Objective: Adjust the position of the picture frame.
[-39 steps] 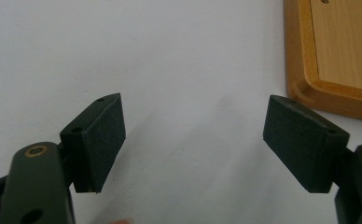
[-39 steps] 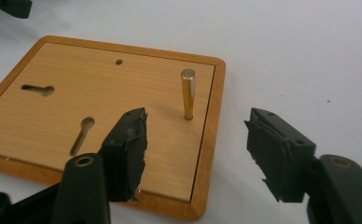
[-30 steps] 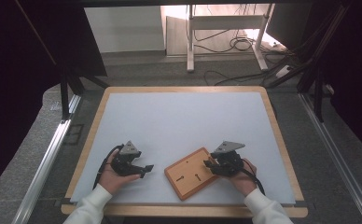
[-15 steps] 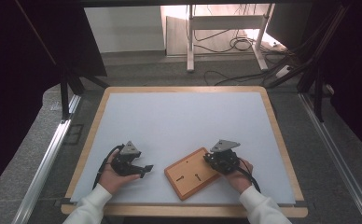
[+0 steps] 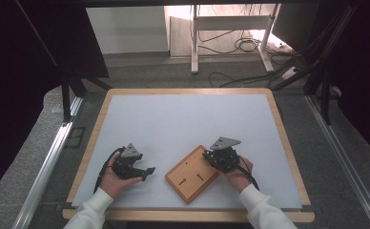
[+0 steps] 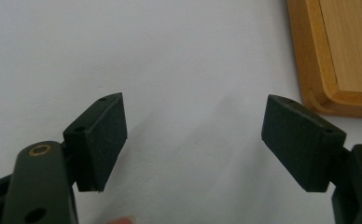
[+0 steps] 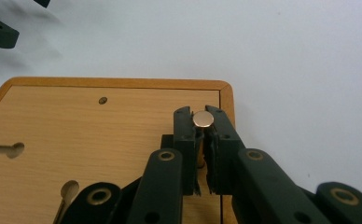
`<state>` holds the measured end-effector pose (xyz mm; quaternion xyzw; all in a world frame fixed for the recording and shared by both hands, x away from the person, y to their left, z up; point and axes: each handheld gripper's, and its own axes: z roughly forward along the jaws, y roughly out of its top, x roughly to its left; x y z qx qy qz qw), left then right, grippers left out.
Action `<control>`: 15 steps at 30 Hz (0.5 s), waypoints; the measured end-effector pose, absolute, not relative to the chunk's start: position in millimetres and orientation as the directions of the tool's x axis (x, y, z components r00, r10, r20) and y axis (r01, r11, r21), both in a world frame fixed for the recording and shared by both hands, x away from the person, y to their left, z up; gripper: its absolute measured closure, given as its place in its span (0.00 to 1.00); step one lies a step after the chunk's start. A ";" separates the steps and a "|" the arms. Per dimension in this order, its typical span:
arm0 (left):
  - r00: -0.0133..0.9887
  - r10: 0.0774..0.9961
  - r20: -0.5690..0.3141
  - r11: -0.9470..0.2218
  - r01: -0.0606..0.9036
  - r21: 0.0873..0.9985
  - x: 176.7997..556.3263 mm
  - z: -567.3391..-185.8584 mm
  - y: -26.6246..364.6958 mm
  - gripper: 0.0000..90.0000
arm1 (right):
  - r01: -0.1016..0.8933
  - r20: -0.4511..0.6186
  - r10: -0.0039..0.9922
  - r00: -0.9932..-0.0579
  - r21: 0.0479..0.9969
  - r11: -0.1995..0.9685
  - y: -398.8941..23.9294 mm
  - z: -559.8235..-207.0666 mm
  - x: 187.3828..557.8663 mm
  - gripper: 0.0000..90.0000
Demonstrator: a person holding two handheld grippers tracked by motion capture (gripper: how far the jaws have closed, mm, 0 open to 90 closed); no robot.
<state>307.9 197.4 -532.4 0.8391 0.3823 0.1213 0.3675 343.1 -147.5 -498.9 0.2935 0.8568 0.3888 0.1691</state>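
Tabletop (image 5: 183, 119): white sheet w/ wooden rim, person's forearms (white sleeves) coming in from the near edge.

Wooden board (image 5: 192, 174) lies flat near the near edge, a bit right of centre, turned at an angle; it has a raised border, two keyhole slots and a small hole in its face.

Left hand (image 5: 110, 179) rests on the tabletop left of the board, palm cupping the left gripper (image 5: 147, 171), which points right toward the board, well apart from it. In the left gripper view its jaws stand spread wide w/ bare white surface between them; board corner (image 6: 337, 56) at upper right.

Right hand (image 5: 238, 174) sits at the board's right side, wrist angled in, right gripper (image 5: 207, 155) over the board's far right corner. Right gripper view: jaws have just been closing and now pinch a small copper-coloured pin (image 7: 203, 120) (round flat head, standing up off the board) close to the board's edge.
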 end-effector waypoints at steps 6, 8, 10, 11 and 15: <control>0.673 0.735 -0.079 -0.430 0.553 0.714 308.0 -531.1 199.8 0.24 | 0.355 -0.052 0.616 -0.786 0.779 0.517 -139.4 -495.3 349.1 0.93; 0.671 0.737 -0.079 -0.426 0.552 0.717 308.0 -530.7 200.7 0.24 | 0.349 -0.046 0.608 -0.792 0.784 0.513 -137.3 -495.3 351.0 0.93; 0.667 0.741 -0.082 -0.418 0.553 0.720 307.7 -529.8 201.9 0.24 | 0.349 -0.036 0.608 -0.793 0.791 0.502 -135.9 -495.1 353.1 0.93; 0.667 0.741 -0.080 -0.417 0.550 0.723 307.9 -529.1 203.0 0.24 | 0.345 -0.035 0.606 -0.794 0.796 0.497 -135.4 -495.0 354.2 0.93; 0.652 0.753 -0.085 -0.393 0.551 0.736 307.8 -526.1 208.1 0.24 | 0.318 -0.045 0.589 -0.807 0.807 0.498 -129.4 -494.0 356.9 0.93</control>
